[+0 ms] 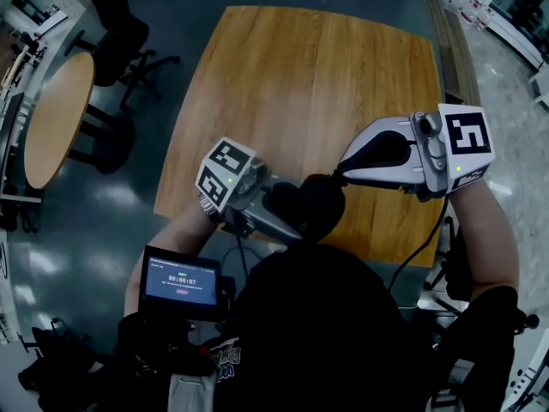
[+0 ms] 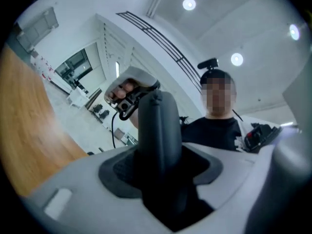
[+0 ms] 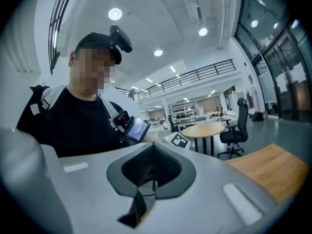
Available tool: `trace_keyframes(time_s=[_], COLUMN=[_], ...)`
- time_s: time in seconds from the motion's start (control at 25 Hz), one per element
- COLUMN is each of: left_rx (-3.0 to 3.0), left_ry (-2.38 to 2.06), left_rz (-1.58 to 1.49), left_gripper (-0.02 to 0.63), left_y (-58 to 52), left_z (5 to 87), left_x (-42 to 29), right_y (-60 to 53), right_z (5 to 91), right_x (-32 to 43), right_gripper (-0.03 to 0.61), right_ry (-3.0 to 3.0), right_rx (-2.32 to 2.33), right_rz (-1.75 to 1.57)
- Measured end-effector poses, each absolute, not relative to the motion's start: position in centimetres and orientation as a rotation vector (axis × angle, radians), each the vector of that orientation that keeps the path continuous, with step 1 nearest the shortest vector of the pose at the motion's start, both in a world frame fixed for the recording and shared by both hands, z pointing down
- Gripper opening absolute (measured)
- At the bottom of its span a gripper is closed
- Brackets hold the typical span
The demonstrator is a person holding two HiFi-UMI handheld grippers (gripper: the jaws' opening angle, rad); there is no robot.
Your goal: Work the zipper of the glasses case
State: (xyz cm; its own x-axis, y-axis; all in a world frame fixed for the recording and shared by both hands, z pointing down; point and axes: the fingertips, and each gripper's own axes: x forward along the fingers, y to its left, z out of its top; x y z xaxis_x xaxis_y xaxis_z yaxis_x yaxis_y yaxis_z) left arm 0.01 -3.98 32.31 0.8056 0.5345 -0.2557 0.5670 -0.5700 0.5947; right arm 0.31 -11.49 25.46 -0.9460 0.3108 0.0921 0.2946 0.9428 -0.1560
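Note:
The glasses case (image 1: 316, 206) is a dark, rounded shape held up in the air close to the person's chest, above the near edge of the wooden table (image 1: 317, 84). My left gripper (image 1: 287, 215) grips it from the left with the jaws wide. In the left gripper view the case (image 2: 158, 130) rises upright out of the jaw hollow. My right gripper (image 1: 341, 175) meets the case from the right with its jaws closed together (image 3: 148, 175). From the left gripper view, the right gripper (image 2: 127, 95) sits at the case's top end. The zipper and its pull cannot be made out.
A round wooden table (image 1: 56, 118) and a black office chair (image 1: 120, 33) stand on the floor to the left. A small lit screen (image 1: 182, 283) hangs at the person's chest. A cable runs down from the right gripper past the table's near right corner.

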Motion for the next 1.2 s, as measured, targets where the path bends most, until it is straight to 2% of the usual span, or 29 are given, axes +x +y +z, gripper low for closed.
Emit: trace_keyframes(time_s=[0.24,0.6,0.72,0.92,1.2], left_rx=[2.232,2.365,2.363,2.330,2.306], left_ry=[0.709,0.780,0.840,0.766,0.674], left_rz=[-0.305,-0.081,-0.125,-0.332,-0.398], left_gripper=[0.250,0.275,0.296,0.259,0.252], left_y=[-5.8,-3.6,-3.1,-4.9,-5.7], left_z=[31.5,31.9,30.5,28.7,29.8], left_x=[-1.3,1.7,3.1,3.0,1.9], right_y=[-11.1,-11.4,-11.2,-11.2,-9.8], right_z=[25.0,25.7,26.3,25.2,25.4], right_x=[0.2,0.6,0.3,0.9,1.4], right_gripper=[0.006,0.006,0.006,0.006,0.005], right_ry=[-3.043,-3.141,-3.139,-3.187,-3.093], right_rx=[-0.218,-0.207,-0.181,-0.154,-0.118], right_rz=[0.022,0.097,0.113,0.080,-0.010])
